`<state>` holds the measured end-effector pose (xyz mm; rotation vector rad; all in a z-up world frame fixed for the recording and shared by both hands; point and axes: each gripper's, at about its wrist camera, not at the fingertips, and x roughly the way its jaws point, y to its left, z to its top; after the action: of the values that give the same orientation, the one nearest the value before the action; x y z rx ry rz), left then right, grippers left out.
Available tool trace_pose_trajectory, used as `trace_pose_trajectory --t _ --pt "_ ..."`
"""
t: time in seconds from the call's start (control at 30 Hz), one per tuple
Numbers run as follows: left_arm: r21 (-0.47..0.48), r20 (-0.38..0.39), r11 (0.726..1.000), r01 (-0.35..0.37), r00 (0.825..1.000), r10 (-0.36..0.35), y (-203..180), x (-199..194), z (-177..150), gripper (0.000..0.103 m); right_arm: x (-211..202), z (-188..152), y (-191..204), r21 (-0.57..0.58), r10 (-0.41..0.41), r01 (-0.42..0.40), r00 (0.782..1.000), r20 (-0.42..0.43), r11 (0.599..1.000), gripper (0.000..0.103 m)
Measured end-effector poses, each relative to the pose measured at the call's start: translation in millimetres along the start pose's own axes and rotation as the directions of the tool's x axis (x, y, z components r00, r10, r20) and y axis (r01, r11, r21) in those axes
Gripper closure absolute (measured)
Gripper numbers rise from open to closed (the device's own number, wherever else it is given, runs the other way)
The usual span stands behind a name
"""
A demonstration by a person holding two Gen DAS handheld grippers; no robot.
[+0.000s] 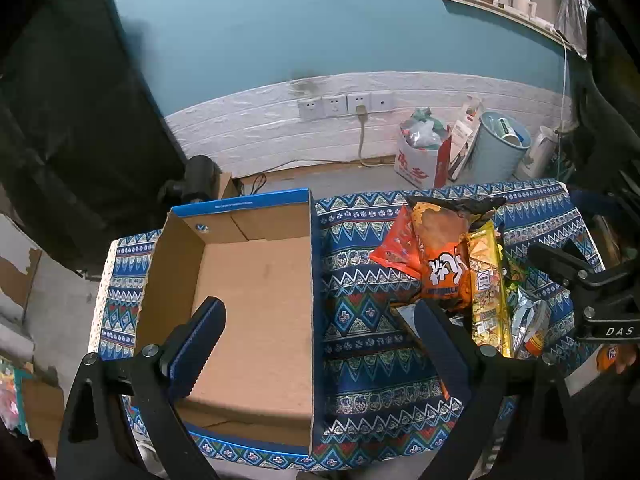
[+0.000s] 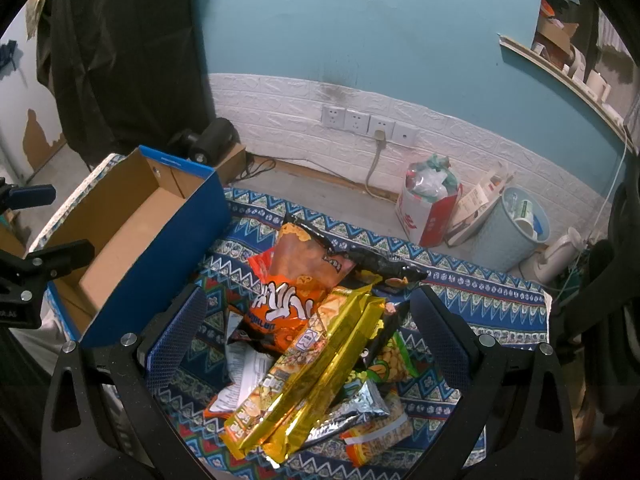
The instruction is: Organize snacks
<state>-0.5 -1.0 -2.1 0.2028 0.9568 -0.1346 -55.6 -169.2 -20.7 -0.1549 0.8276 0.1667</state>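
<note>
I'm at the very start here, by my read: the cardboard box [image 1: 256,304] sits empty on the patterned surface [image 1: 360,344], and every snack is in a heap just beside it, the orange puffed-snack bag [image 2: 296,292] on top with the gold packet [image 2: 316,368] lying across the pile. My left tool [image 1: 320,344] hangs over the box's right wall with fingers spread wide, holding nothing, while my right tool [image 2: 308,344] hovers above the heap, equally wide apart and empty, so nothing is packed yet and the whole pile is left to move
</note>
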Motion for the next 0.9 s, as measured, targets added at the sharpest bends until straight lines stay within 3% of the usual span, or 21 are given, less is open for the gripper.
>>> trace_pose_trajectory --t 0.9 --pt "-0.001 -0.006 1.000 -0.007 1.000 0.007 -1.7 0.8 -1.0 0.007 1.5 -1.1 1.0 -0.003 -0.004 0.004 1.000 -0.009 1.000 0.003"
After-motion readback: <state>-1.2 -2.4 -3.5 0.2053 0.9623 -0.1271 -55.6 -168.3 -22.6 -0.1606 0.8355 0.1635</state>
